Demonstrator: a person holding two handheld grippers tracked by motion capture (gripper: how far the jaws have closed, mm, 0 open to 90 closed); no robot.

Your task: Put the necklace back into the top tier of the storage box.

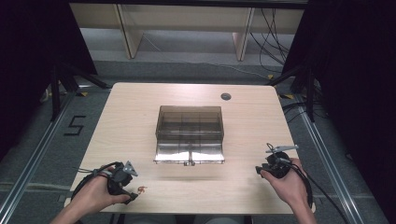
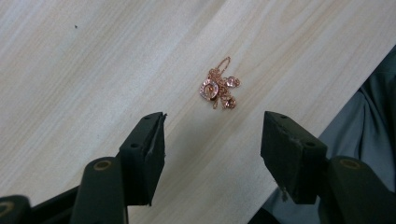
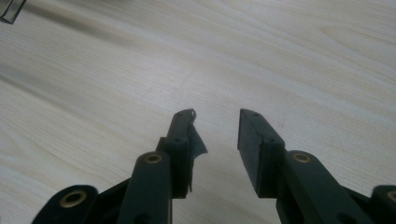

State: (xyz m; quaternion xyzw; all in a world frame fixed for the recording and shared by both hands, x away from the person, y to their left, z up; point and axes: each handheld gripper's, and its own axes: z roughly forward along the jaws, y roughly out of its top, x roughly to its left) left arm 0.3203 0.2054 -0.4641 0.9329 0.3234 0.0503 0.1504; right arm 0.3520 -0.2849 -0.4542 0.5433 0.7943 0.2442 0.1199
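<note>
Wooden table (image 1: 135, 116) bearing a smoked-plastic organiser box (image 1: 189, 133), its front lid folded down, at centre. Right gripper (image 3: 215, 116) rests released, with nothing between its jaws, over bare wood. Left gripper (image 2: 212, 128) hangs released above a rose-gold chain necklace (image 2: 218, 88), bunched beside the near table edge. Risk: wide pads may pinch only a loop, so the chain slips out or is nudged off that edge.

The left gripper (image 2: 212, 140) hangs with jaws wide apart over the pale table (image 2: 93, 70), a rose-gold necklace (image 2: 218, 87) (bunched up) lying just beyond them.
</note>
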